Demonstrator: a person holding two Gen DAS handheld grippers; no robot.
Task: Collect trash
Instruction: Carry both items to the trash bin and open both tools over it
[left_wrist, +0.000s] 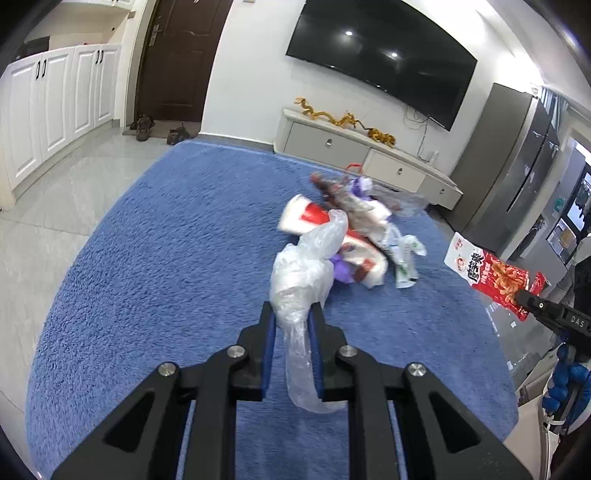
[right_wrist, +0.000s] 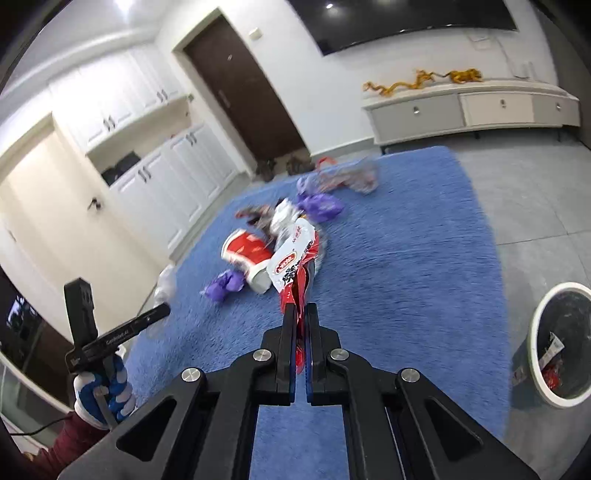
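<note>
Over the blue rug (left_wrist: 166, 258), clear plastic bag (left_wrist: 301, 280) pinched between left jaws, red snack packet (right_wrist: 297, 266) clamped between right jaws.

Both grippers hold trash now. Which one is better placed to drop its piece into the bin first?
Probably the right. The right gripper, shut on the snack packet, has the bin close on its right side. The left gripper, shut on the plastic bag, shows no bin in its view.
</note>
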